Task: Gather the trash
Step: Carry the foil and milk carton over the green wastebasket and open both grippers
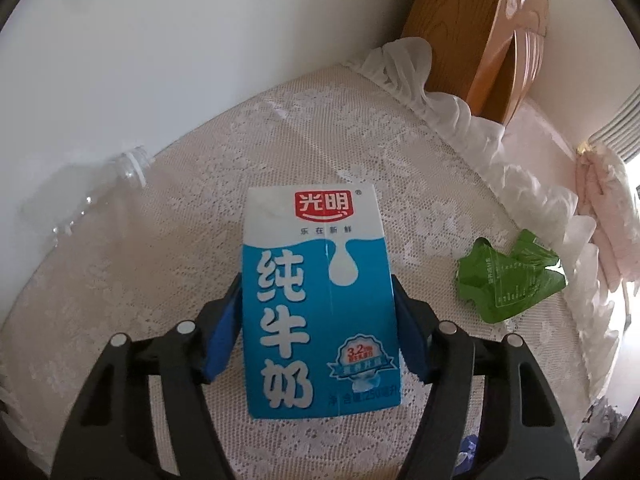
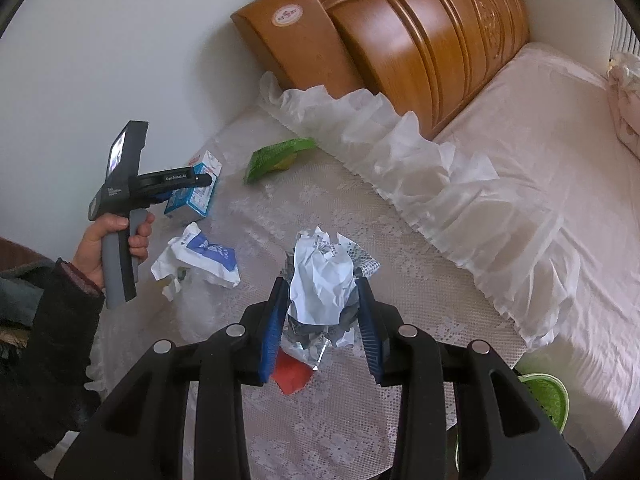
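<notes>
My left gripper (image 1: 318, 292) is shut on a blue-and-white milk carton (image 1: 320, 300), with its blue pads pressed on both sides. The carton (image 2: 196, 192) and the left gripper (image 2: 200, 184) also show at the left of the right wrist view, just above the lace-covered table (image 2: 320, 208). My right gripper (image 2: 322, 304) is shut on a crumpled white and silver wrapper (image 2: 324, 292). A green wrapper (image 1: 508, 276) lies right of the carton; it shows farther back in the right wrist view (image 2: 276, 156). A crumpled blue-and-white bag (image 2: 200, 260) lies left of my right gripper.
A clear plastic bottle (image 1: 92, 196) lies by the white wall at the left. A wooden headboard (image 2: 420, 40) and a bed with a pink sheet (image 2: 560, 184) stand to the right. A green basket (image 2: 544, 400) sits low beside the table. A red scrap (image 2: 292, 376) lies under my right gripper.
</notes>
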